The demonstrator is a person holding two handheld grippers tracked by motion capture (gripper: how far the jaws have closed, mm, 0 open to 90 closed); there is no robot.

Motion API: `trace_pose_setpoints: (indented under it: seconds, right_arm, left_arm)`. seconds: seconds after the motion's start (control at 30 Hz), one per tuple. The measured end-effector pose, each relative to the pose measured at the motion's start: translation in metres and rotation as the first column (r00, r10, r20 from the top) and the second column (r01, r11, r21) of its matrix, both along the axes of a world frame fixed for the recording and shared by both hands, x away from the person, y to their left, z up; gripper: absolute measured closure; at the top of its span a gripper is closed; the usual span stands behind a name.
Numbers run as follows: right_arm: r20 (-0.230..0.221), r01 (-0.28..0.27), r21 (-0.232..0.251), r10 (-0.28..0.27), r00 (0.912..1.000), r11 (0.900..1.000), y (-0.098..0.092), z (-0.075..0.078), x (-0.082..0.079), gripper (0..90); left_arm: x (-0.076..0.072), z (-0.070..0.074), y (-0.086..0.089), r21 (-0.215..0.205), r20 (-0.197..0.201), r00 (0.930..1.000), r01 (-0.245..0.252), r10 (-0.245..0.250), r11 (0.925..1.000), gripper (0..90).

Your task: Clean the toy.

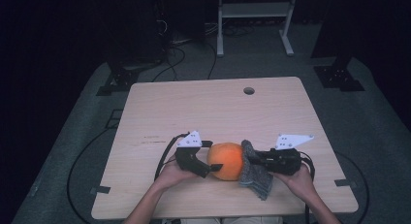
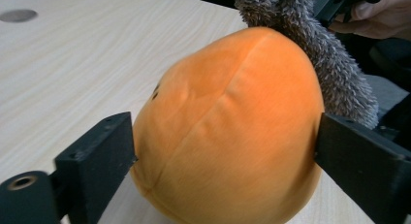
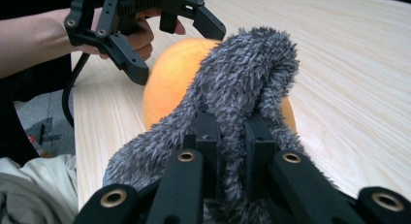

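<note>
- The left hand-held gripper (image 1: 212, 161) came in from the left, its jaws spread wide around an orange plush ball (image 1: 226, 160), one jaw pressed to each flank in the left gripper view.
- The orange plush ball (image 2: 228, 122) sat on the table (image 1: 208, 107) near the person's edge, directly between the two hands.
- The right hand-held gripper (image 3: 231, 136) had its jaws drawn close together, pinching a fold of a grey fuzzy cloth (image 3: 242, 78).
- That grey fuzzy cloth (image 1: 253, 169) lay draped against the right side of the ball, trailing down toward the near edge.
- Judged from this layout, the deciding relation was left-to-right: ball held at the left, cloth touching it from the right, so the right hand was the nearer one to move the cloth over the ball's surface.
</note>
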State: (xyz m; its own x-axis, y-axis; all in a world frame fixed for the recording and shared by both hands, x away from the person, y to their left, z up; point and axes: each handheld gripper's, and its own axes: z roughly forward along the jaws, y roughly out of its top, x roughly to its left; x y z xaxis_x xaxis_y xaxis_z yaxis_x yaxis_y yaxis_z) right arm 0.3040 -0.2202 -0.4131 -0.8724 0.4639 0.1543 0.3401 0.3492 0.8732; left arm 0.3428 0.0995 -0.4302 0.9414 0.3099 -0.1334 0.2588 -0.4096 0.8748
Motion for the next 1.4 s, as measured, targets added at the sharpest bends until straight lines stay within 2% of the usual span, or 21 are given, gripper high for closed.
trace_pose_setpoints:
  seconds: [0.1,0.17,0.27,0.33,0.37,0.43,0.5,0.53,0.57,0.6,0.63,0.7,0.77,0.83,0.93,1.07,1.13,1.2,1.27,1.33,1.4]
  right_arm:
    - [-0.006,0.01,-0.005,-0.01,0.9999,1.0,-0.004,-0.001,0.001,79.4]
    - [-0.01,0.015,-0.007,-0.015,0.9998,1.0,-0.006,-0.003,0.0,79.5]
    - [-0.023,0.029,-0.007,-0.029,0.9993,1.0,-0.012,-0.006,0.001,79.4]
    - [-0.033,0.034,-0.003,-0.034,0.9989,0.999,-0.016,-0.008,0.001,79.4]
    - [-0.035,0.034,0.001,-0.034,0.9988,0.999,-0.017,-0.009,0.002,79.4]
    - [-0.036,0.035,0.003,-0.035,0.9987,0.999,-0.018,-0.01,0.001,79.1]
    - [-0.031,0.032,-0.003,-0.032,0.999,0.999,-0.016,-0.009,0.0,79.1]
    - [-0.027,0.033,-0.006,-0.033,0.9991,0.999,-0.016,-0.009,0.0,79.0]
    - [-0.027,0.034,-0.008,-0.034,0.999,0.999,-0.016,-0.009,0.001,79.1]
    - [-0.031,0.035,-0.006,-0.035,0.9989,0.999,-0.017,-0.009,0.001,79.1]
    - [-0.033,0.037,0.001,-0.037,0.9988,0.999,-0.017,-0.009,0.001,79.1]
    - [-0.032,0.038,0.011,-0.038,0.9988,0.999,-0.017,-0.007,0.002,79.1]
    - [-0.027,0.034,0.019,-0.033,0.9991,0.999,-0.014,-0.006,0.002,79.1]
    - [-0.024,0.026,0.033,-0.025,0.9994,0.999,-0.01,-0.005,0.004,79.2]
    - [-0.016,0.017,0.046,-0.016,0.9997,0.999,-0.001,-0.003,0.009,79.2]
    - [-0.003,-0.009,0.005,0.009,1.0,1.0,0.012,-0.005,0.01,79.1]
    - [0.001,-0.022,0.021,0.022,0.9998,1.0,0.013,-0.001,0.008,79.3]
    - [0.017,-0.038,0.038,0.038,0.9991,0.999,0.016,0.006,0.005,79.3]
    - [0.045,-0.077,0.069,0.074,0.9963,0.995,0.025,0.02,0.0,79.3]
    - [0.062,-0.122,0.094,0.116,0.9913,0.988,0.037,0.03,-0.004,79.2]
    - [0.08,-0.156,0.082,0.15,0.9854,0.984,0.052,0.035,-0.006,79.2]
  left_arm:
    - [0.003,-0.002,-0.002,-0.005,-0.029,0.9995,0.013,-0.013,0.9999,5.2]
    - [0.001,-0.001,0.001,-0.015,-0.019,0.9984,0.053,-0.054,0.9985,10.1]
    - [0.0,0.0,0.008,-0.056,-0.02,0.9951,0.095,-0.097,0.9939,17.5]
    - [0.0,-0.002,0.009,-0.063,-0.015,0.9964,0.082,-0.084,0.9946,21.0]
    - [0.002,-0.003,0.007,-0.042,-0.032,0.9979,0.055,-0.056,0.9976,18.2]
    - [0.007,-0.008,0.002,-0.012,-0.082,0.9959,0.036,-0.037,0.9993,5.5]
    - [0.009,-0.012,-0.001,-0.02,-0.125,0.9889,0.078,-0.08,0.9968,6.3]
    - [0.007,-0.013,-0.002,-0.035,-0.124,0.9865,0.103,-0.107,0.9941,13.1]
    - [0.004,-0.012,-0.002,-0.031,-0.097,0.9881,0.117,-0.119,0.9926,20.5]
    - [0.004,-0.012,-0.002,-0.031,-0.097,0.9881,0.117,-0.119,0.9926,27.9]
    - [-0.001,-0.005,-0.001,-0.035,-0.077,0.9883,0.129,-0.131,0.991,37.0]
    - [-0.006,0.005,0.0,-0.046,-0.051,0.9903,0.127,-0.129,0.9908,43.3]
    - [-0.011,0.017,0.003,-0.062,-0.022,0.9916,0.126,-0.127,0.9902,44.4]
    - [-0.014,0.026,0.008,-0.075,-0.011,0.9935,0.112,-0.113,0.9909,45.1]
    - [-0.014,0.029,0.018,-0.055,-0.021,0.9962,0.084,-0.085,0.995,45.6]
    - [-0.012,0.03,0.028,0.003,-0.049,0.9974,0.054,-0.054,0.9985,45.8]
    - [-0.012,0.032,0.03,0.025,-0.051,0.9976,0.048,-0.046,0.9985,45.8]
    - [-0.014,0.035,0.029,0.064,-0.038,0.9986,0.039,-0.037,0.9972,45.8]
    - [-0.015,0.035,0.026,0.079,-0.037,0.9986,0.039,-0.036,0.9961,45.8]
    - [-0.016,0.036,0.024,0.072,-0.039,0.9982,0.049,-0.046,0.9962,45.7]
    - [-0.02,0.038,0.022,0.051,-0.03,0.9982,0.054,-0.052,0.9973,45.7]
